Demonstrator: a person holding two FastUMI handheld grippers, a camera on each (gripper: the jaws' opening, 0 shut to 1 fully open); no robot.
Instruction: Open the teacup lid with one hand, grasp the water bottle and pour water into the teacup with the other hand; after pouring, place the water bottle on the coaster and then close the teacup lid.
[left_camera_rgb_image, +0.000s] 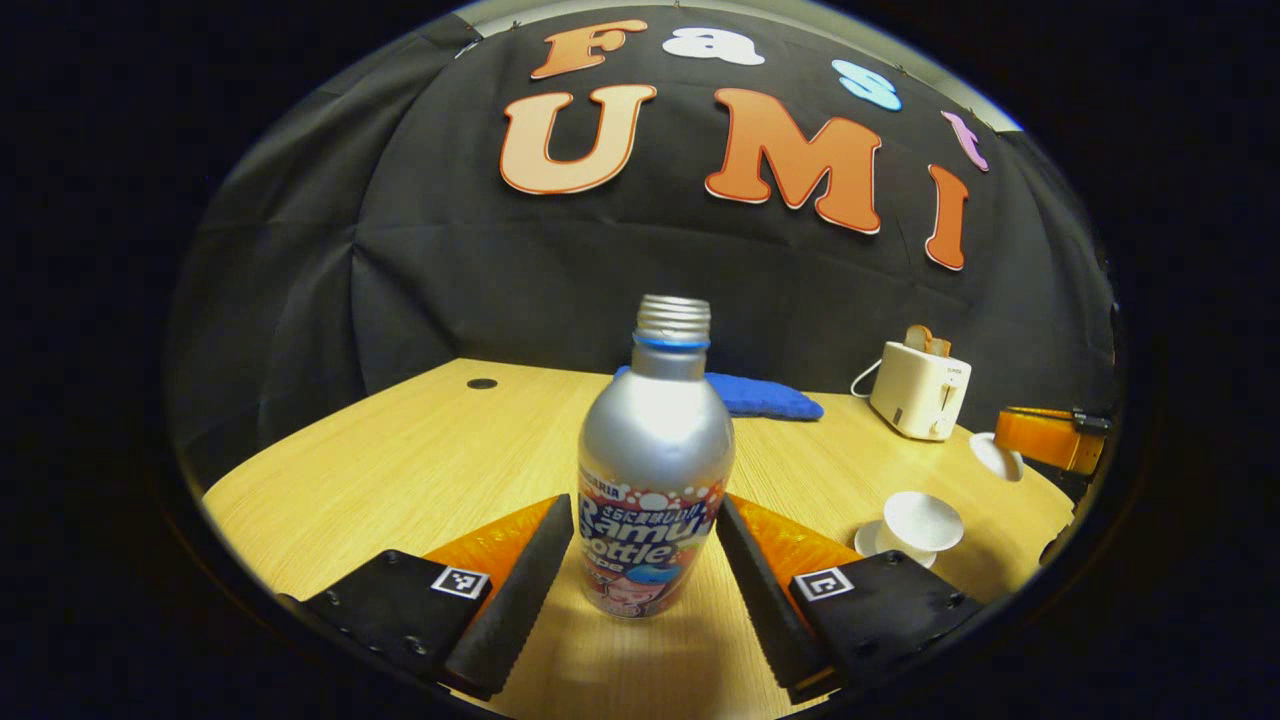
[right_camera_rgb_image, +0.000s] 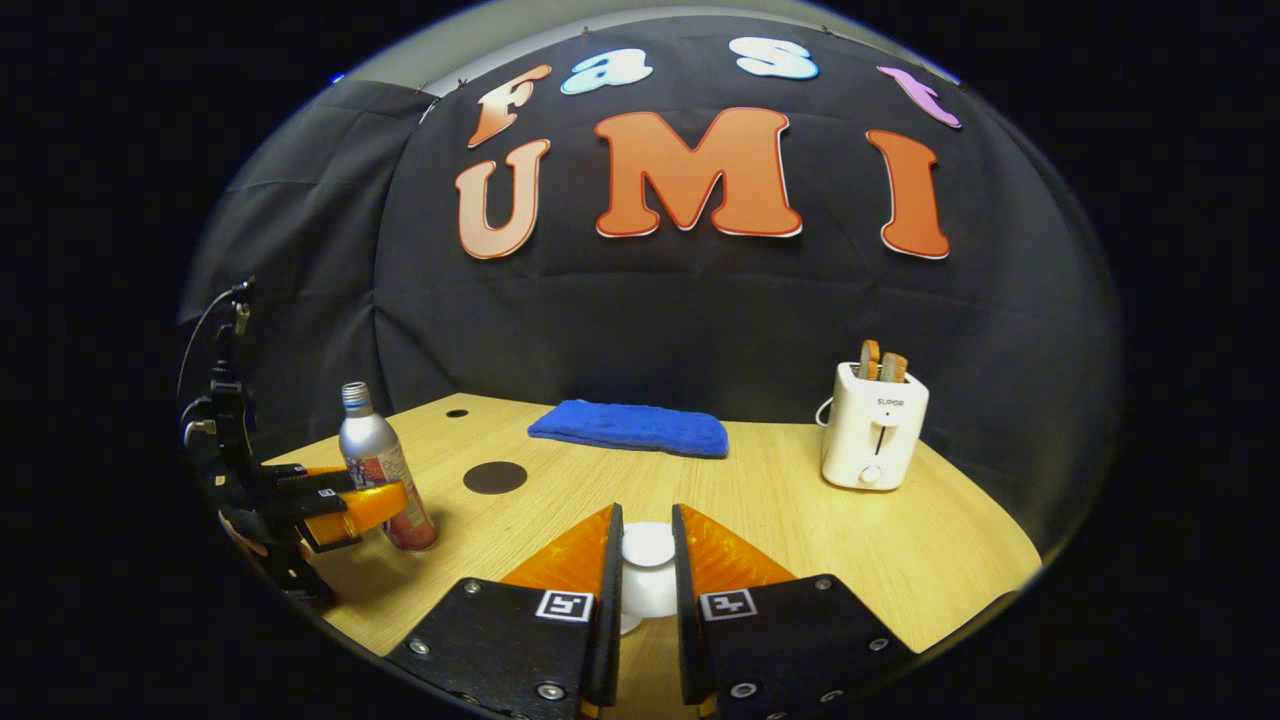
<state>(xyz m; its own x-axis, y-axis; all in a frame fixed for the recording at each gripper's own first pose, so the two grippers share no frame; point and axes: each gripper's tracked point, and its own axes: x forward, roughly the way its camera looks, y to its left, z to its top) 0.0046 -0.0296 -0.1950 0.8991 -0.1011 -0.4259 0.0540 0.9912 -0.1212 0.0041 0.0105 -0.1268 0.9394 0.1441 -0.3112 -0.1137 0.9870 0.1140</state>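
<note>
- Pale wood-grain table (right_camera_rgb_image: 800, 520) carries a folded blue towel (right_camera_rgb_image: 630, 427), a white toaster (right_camera_rgb_image: 873, 427) and a round dark coaster (right_camera_rgb_image: 495, 477).
- Left gripper (left_camera_rgb_image: 645, 560) is spread around the upright, uncapped aluminium water bottle (left_camera_rgb_image: 655, 450), fingers just beside it.
- Right gripper (right_camera_rgb_image: 646, 560) pinches the white teacup lid (right_camera_rgb_image: 648, 545); the teacup (left_camera_rgb_image: 915, 525) stands beneath.

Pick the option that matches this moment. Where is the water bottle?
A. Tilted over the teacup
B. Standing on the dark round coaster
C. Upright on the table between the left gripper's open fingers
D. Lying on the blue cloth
C. The water bottle stands upright on the table between the spread fingers of the left gripper, apart from the coaster.
</note>
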